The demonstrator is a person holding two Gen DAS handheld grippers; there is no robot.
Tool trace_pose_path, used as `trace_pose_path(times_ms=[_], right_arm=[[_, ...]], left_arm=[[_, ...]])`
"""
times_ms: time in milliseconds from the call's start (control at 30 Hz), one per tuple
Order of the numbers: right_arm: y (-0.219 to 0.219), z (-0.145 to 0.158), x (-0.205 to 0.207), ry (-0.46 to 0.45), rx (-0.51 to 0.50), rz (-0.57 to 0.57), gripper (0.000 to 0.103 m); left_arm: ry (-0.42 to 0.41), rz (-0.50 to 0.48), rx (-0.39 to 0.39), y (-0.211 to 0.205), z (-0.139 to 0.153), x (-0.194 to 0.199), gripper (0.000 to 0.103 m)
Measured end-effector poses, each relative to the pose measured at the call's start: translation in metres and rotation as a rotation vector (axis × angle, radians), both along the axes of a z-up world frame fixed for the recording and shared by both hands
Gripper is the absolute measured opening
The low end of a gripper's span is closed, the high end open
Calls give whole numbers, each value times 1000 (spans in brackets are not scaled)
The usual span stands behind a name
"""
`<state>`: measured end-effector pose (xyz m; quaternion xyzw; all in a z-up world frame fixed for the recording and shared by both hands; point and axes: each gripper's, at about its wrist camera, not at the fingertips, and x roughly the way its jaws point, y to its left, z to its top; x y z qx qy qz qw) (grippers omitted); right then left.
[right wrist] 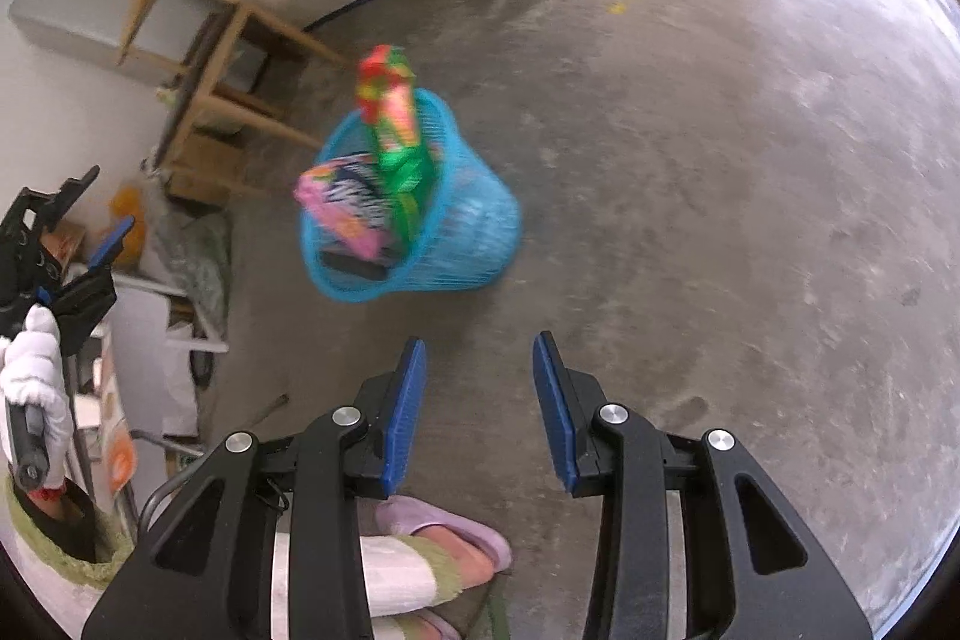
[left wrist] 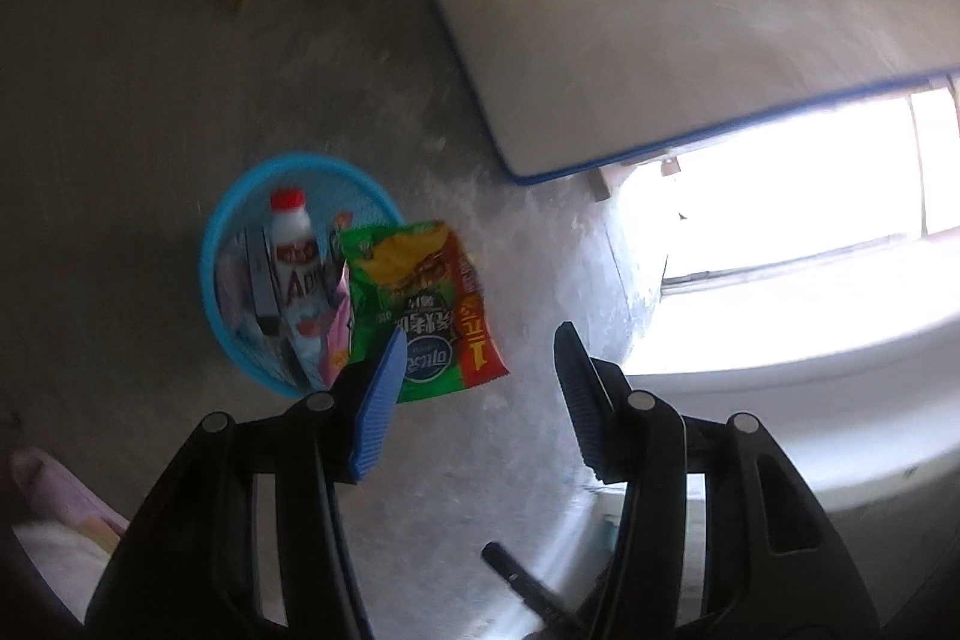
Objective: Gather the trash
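1. Looking down the left wrist view first: the left gripper (left wrist: 480,364) is spread wide with nothing between its blue pads, so it's let go of whatever it had. Just past its left fingertip a green snack bag (left wrist: 420,310) sits at the right side of the blue basket (left wrist: 240,214), overlapping the rim. It looks mid-drop or perched on the edge, can't tell which from this angle. Inside the basket there's a white bottle with a red cap (left wrist: 294,250) and some other wrappers, so the bin is already decently full. A pale mat with blue trim (left wrist: 660,10) lies on the floor beyond the basket.

2. Right wrist view: the right gripper (right wrist: 480,370) is also released, jaws apart and empty, hanging over bare concrete on the near side of the basket (right wrist: 480,220). From here the snack bag (right wrist: 390,112) stands on end, poking well above the basket's rim, with a pink wrapper (right wrist: 342,202) wedged next to it. My guess is it's standing tall because the stuff underneath props it up. The left gripper (right wrist: 90,244) shows well off to the left of the basket, in a white-gloved hand (right wrist: 36,376). A wooden stool (right wrist: 222,58) stands behind the basket.

3. Judgement: this bag is pretty much binned, though it may tip out.
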<state>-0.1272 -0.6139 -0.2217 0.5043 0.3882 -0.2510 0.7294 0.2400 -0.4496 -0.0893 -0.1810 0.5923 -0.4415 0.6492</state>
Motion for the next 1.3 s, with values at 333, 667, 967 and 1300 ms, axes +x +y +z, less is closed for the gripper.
trace_pose_path(times_ms=[333,667,967,1300], right_arm=[[60,119,46,-106,-316,186,53],[188,259,57,-224,-835,272,97],[269,266,69,-117,-872,395,97],[294,230,78,55,-847,474,97]], left_arm=[[-621,-7,52,126,140,-100,81],[-797,256,243,254,183,-182,95],[-773,488,520,314,126,-218,95],[-622,544,637,352,86,-217,95]])
